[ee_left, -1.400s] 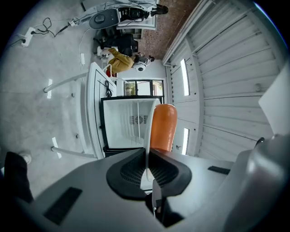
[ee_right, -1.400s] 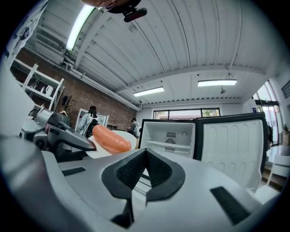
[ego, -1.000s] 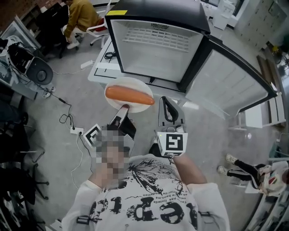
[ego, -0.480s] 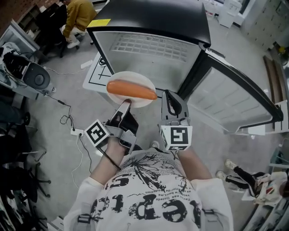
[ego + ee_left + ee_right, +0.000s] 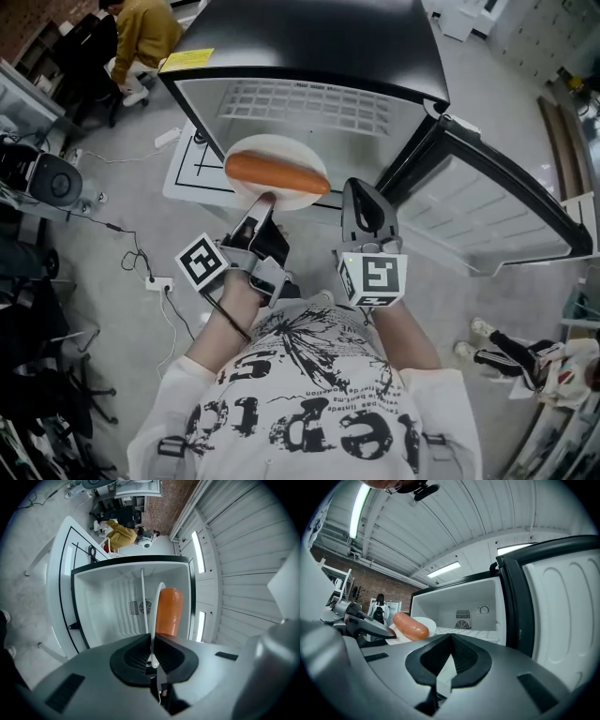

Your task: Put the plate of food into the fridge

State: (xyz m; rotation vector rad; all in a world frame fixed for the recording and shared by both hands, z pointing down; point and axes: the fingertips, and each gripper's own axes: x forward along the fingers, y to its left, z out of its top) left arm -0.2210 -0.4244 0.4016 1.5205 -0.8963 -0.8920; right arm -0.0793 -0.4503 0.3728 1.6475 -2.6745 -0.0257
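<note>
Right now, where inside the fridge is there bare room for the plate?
The whole fridge shelf is bare, between the side walls, up to the fan grille. Only the mouth is crowded: the plate and right hand-held gripper.

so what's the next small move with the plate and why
Probably ease the plate straight forward into the open fridge, keeping it level: the left gripper is shut on its near rim, the sausage merely rests on top, and the plate looks to be just at the opening, not inside.
</note>
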